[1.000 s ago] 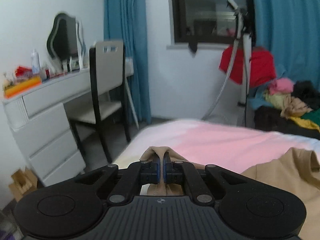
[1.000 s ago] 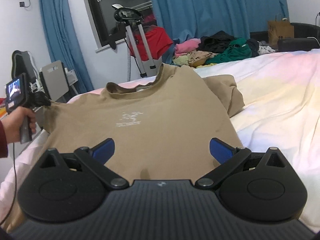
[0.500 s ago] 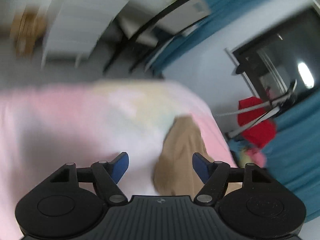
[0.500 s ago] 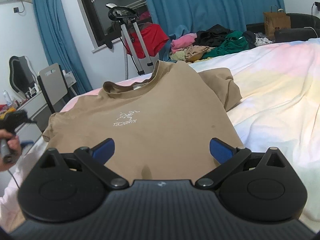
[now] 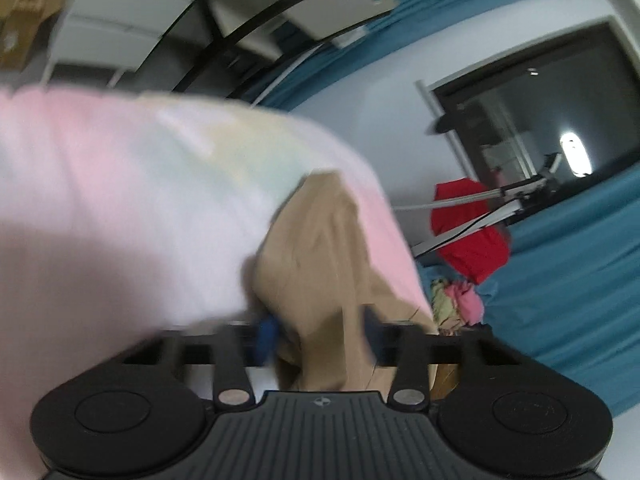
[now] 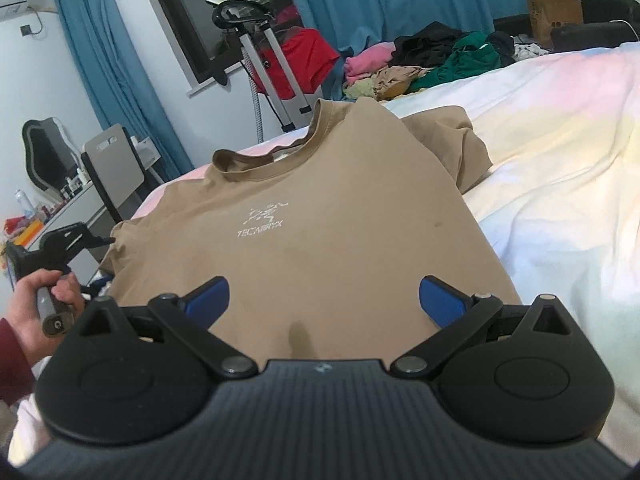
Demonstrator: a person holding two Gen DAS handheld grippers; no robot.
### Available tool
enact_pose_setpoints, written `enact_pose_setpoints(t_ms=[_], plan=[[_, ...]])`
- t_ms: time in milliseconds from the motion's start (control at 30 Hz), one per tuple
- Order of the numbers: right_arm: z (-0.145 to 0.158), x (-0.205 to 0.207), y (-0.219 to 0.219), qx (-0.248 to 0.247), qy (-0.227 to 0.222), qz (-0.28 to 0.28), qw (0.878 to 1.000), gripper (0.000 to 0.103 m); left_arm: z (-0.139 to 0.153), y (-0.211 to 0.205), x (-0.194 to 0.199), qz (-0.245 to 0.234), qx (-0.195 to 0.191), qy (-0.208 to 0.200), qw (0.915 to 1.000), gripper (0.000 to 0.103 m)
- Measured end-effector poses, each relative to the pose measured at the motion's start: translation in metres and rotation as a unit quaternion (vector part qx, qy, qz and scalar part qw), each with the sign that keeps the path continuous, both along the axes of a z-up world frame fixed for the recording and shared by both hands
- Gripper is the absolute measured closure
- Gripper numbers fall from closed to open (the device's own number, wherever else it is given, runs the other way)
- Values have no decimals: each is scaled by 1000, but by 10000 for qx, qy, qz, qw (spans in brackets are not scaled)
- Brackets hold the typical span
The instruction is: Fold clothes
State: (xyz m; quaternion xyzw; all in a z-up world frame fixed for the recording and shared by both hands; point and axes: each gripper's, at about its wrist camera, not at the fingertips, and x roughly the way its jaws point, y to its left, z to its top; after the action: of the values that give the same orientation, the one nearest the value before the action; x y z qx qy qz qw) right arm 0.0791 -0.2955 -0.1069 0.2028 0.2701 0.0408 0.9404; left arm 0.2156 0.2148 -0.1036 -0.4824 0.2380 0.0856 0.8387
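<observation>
A tan T-shirt with a white chest print lies face up on the pastel bed sheet. My right gripper hovers open over its lower edge with nothing between the blue pads. At the shirt's left sleeve, a person's hand holds my left gripper. In the blurred, rolled left wrist view, that gripper is closing its jaws. A bunched fold of the tan sleeve fills the gap between them. The right pad is hidden behind the cloth.
A pile of mixed clothes lies beyond the bed's far edge, next to a stand draped with red cloth. A chair and a white dresser stand left of the bed. A paper bag sits far right.
My left gripper let go of the sleeve, opened, rolled and dropped toward the bed edge; now its jaws close around the sleeve again. The right gripper stayed open and nearly still.
</observation>
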Motion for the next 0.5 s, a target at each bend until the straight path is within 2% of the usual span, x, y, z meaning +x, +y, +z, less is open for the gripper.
enact_pose_setpoints(t_ms=[33, 133, 200, 267, 300, 333, 400, 433, 500], plan=[[0, 1, -2, 29, -3, -12, 10000, 0, 3, 2, 2, -11, 150, -17, 9999, 101], [0, 1, -4, 87, -27, -41, 9999, 0, 24, 1, 3, -55, 1150, 205, 9931, 99], [1, 1, -6, 104, -47, -50, 9999, 0, 37, -4, 4, -99, 2023, 495, 9780, 99], [3, 0, -7, 73, -98, -73, 9999, 0, 44, -15, 10, -51, 2952, 845, 9517, 99], [4, 0, -7, 46, -132, -92, 9999, 0, 45, -18, 12, -59, 3152, 845, 9452, 97], [5, -1, -7, 12, -180, -126, 9998, 0, 46, -19, 9, -83, 3190, 825, 9441, 96], [8, -3, -6, -113, -253, -157, 9995, 0, 47, -22, 6, -163, 3142, 774, 9460, 75], [10, -4, -6, -179, -294, -162, 9993, 0, 49, -23, -1, -247, 3113, 741, 9471, 71], [14, -6, -6, -301, -415, -182, 9985, 0, 54, -31, -15, -399, 3272, 711, 9414, 58]])
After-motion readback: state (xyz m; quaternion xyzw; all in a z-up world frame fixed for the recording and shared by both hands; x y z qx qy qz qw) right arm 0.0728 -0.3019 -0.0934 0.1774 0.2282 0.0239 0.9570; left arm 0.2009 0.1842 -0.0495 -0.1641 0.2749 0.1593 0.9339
